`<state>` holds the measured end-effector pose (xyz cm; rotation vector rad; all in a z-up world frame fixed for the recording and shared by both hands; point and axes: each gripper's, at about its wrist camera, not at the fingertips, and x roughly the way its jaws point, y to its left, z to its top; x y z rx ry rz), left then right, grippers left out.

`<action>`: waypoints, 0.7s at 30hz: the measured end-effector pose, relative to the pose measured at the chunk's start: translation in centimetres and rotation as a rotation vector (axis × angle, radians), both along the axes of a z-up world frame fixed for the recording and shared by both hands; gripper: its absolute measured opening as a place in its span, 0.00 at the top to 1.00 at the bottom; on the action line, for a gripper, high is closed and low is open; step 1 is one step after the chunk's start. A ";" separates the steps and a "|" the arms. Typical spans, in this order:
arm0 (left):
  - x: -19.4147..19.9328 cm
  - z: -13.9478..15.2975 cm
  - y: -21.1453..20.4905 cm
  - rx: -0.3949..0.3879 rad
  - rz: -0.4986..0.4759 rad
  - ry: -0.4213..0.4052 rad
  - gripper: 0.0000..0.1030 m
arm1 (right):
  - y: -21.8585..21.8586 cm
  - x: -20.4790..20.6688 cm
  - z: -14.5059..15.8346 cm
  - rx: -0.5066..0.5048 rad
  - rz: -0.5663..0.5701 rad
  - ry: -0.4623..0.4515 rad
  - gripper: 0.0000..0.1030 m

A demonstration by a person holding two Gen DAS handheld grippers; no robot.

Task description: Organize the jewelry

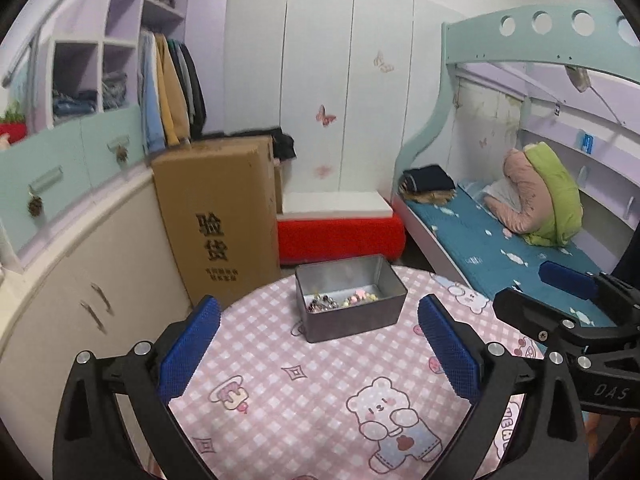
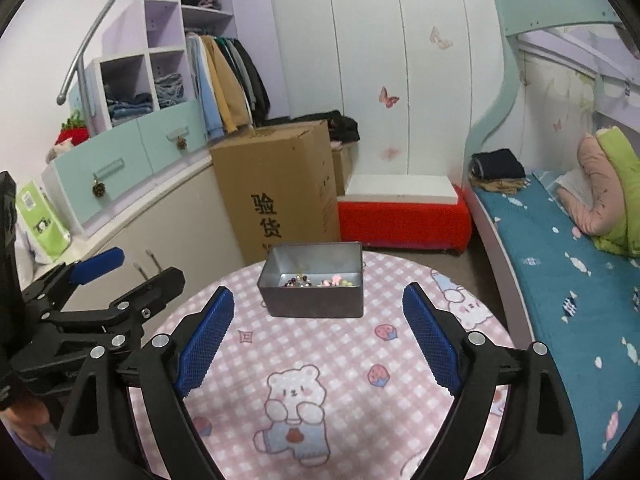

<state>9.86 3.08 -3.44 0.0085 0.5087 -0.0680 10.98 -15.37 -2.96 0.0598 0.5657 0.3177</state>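
A round desk (image 2: 344, 364) covered by a pink checked cloth printed with cartoon bears is seen from both wrist views. A rectangular grey metal tin (image 2: 314, 280), open at the top, is set near the far edge of the desk. Inside it, a small heap of beaded jewelry (image 2: 316, 281) in dark, pink and pale green tones is gathered on the tin's floor, toward its near wall.

The left tool (image 1: 319, 346) is held above the near part of the desk with its blue textured pads spread wide apart and nothing between them. The right tool (image 2: 318, 338) is likewise held wide open and empty, beside the left one. Neither tool is touching the tin.

Beyond the desk, a tall brown cardboard box (image 2: 280, 184) with black printed characters is seen standing on the floor.
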 end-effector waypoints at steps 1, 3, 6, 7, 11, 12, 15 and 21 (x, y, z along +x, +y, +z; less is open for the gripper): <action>-0.5 0.2 -0.2 0.003 0.004 -0.010 0.07 | -0.1 -0.7 0.4 -0.003 -0.004 -0.014 0.19; -2.0 1.0 -0.4 0.007 0.010 -0.046 0.07 | -0.2 -2.2 1.3 -0.009 -0.011 -0.047 0.19; -3.9 2.0 -0.8 0.023 0.019 -0.096 0.07 | -0.5 -4.1 2.6 -0.019 -0.028 -0.093 0.18; -4.5 2.4 -1.0 0.028 0.021 -0.117 0.07 | -0.6 -4.6 2.9 -0.018 -0.029 -0.105 0.18; -6.4 3.5 -1.3 0.037 0.024 -0.177 0.07 | -1.2 -6.8 4.1 -0.019 -0.041 -0.153 0.18; -6.9 3.8 -1.4 0.034 0.023 -0.191 0.07 | -1.3 -7.3 4.5 -0.021 -0.047 -0.168 0.18; -8.1 4.4 -1.8 0.040 0.021 -0.231 0.07 | -1.6 -8.8 5.4 -0.031 -0.063 -0.205 0.18; -10.0 5.4 -2.3 0.030 0.018 -0.310 0.07 | -2.2 -11.1 6.7 -0.035 -0.090 -0.272 0.18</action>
